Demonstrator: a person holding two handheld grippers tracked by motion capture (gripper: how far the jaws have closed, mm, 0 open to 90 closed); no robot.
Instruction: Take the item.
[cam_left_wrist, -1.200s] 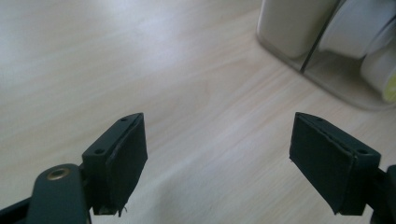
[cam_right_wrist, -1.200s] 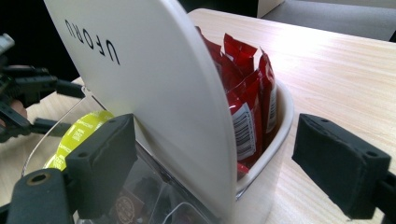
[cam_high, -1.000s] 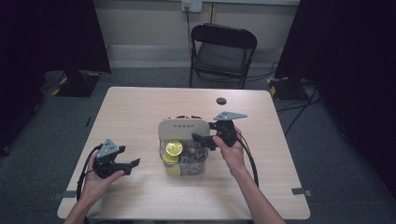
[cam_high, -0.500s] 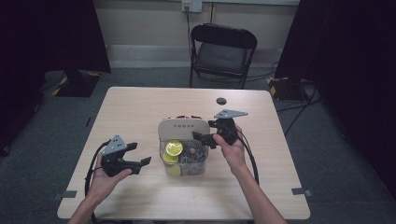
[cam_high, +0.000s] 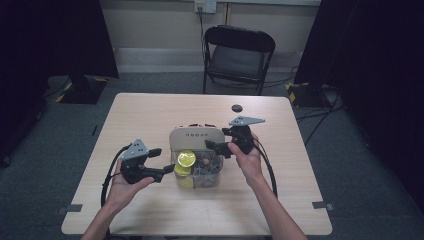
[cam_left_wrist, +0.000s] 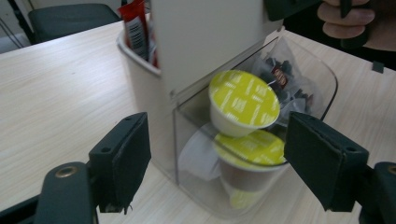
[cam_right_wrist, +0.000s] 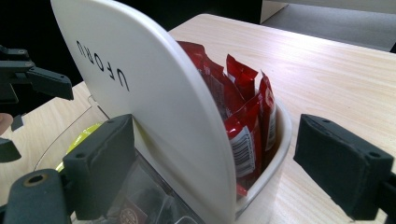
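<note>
Pods with yellow lids (cam_left_wrist: 243, 100) sit in the clear front part of a box (cam_high: 196, 167) in the middle of the counter (cam_high: 150, 115). The box has a white back wall (cam_right_wrist: 154, 98), and red packets (cam_right_wrist: 243, 126) stand behind that wall.

The left gripper (cam_high: 162, 172) is just beside the clear part, on its left side. Its fingers (cam_left_wrist: 122, 158) have just been closing a bit, but they are apart and nothing is between them yet. The right gripper (cam_high: 217, 147) is at the top right of the box, with its fingers (cam_right_wrist: 100, 163) apart too, one on each side of the white wall, not pressing it.

The job looks like taking a pod out. To do it well, the right gripper should keep the box from sliding. The left one should go over the clear edge, come down on the top pod, and pinch softly on its sides. The pod is smooth and light, so a hard squeeze could make it pop away.
</note>
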